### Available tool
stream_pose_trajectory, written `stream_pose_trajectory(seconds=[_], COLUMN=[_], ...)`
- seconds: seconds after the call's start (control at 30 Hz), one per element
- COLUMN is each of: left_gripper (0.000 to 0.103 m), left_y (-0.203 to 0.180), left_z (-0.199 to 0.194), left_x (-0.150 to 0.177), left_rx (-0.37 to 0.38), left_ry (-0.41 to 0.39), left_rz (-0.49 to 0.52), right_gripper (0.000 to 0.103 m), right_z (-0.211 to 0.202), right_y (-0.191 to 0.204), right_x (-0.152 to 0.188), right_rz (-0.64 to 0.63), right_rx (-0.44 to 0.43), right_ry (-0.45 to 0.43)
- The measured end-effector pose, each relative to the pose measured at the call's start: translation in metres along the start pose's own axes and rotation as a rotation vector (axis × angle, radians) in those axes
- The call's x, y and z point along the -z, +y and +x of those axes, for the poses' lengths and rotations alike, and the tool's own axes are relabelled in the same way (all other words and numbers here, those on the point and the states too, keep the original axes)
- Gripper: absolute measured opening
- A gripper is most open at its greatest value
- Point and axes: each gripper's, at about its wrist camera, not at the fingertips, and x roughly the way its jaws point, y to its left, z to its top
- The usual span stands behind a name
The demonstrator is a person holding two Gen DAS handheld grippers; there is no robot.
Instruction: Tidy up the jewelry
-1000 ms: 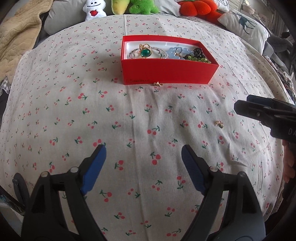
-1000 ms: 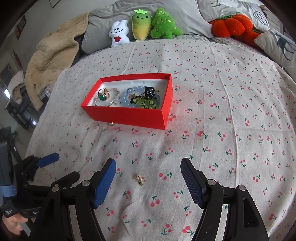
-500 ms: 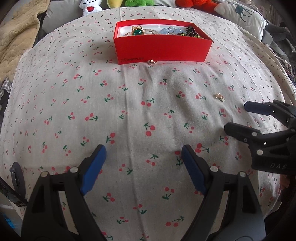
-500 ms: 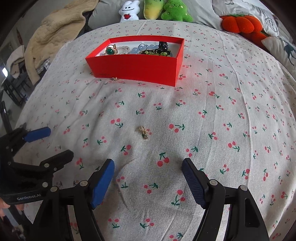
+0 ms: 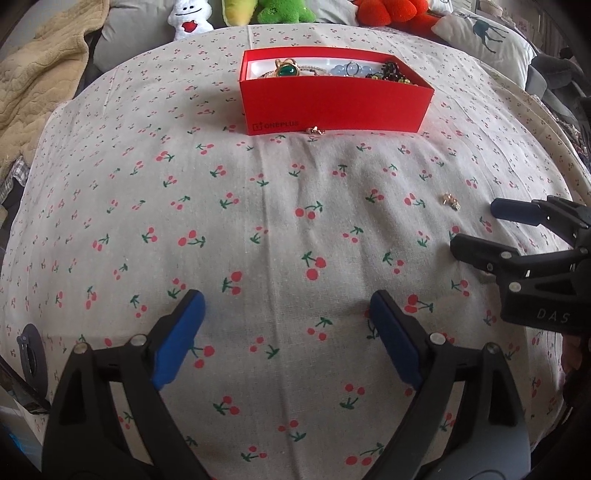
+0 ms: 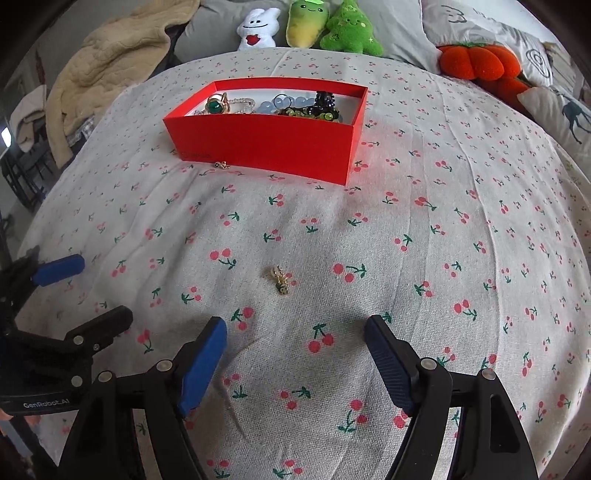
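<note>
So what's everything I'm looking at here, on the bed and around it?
Box: one, red, open, middle of the bedspread.
Jewelry in the box: several pieces, among them a green-stone ring, pale blue beads and dark beads.
Gold charm: one, on the cloth against the box's front wall.
Gold earring: one, on the cloth ahead of the right gripper.
Bedspread: one, cream with red cherries.
Plush toys: white, yellow-green, green, orange, along the head of the bed.
Blanket: one, beige, far left.
Pillows: grey; white with a deer, right.
Left gripper: black, blue pads, jaws opening, nothing between them.
Right gripper: same, jaws closing, nothing between them.
</note>
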Motion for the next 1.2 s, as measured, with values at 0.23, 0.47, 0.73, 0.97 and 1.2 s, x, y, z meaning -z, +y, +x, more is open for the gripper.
stream_pose_trajectory(seconds=[0.23,0.47,0.73,0.97,1.2], left_gripper=[0.093,0.096,0.096,0.096,0.084], left_y=[0.002,0.003,0.003,0.004,0.005], left_z=[0.004,0.006,0.007,0.007,0.008], left_x=[-0.003,-0.003,-0.004,-0.009,-0.018], left_rx=[0.012,0.015,0.014,0.016,0.040], left_ry=[-0.006,-0.015,-0.019,-0.016,-0.039], left_rz=[0.002,-0.001,-0.001,-0.008,-0.023], right_gripper=[0.053,0.029,0.009,0.005,0.005], right_z=[0.003,0.007,0.010,0.004,-0.007], right_y=[0.002,0.007,0.011,-0.003,-0.028], right_x=[-0.008,-0.013,-0.016,-0.021,-0.025], right_rz=[-0.007,-0.056,-0.067,-0.002,0.092], right_rx=[0.048,0.047,0.017,-0.020,-0.084], right_ry=[-0.028,-0.053,-0.041,-0.034,-0.039])
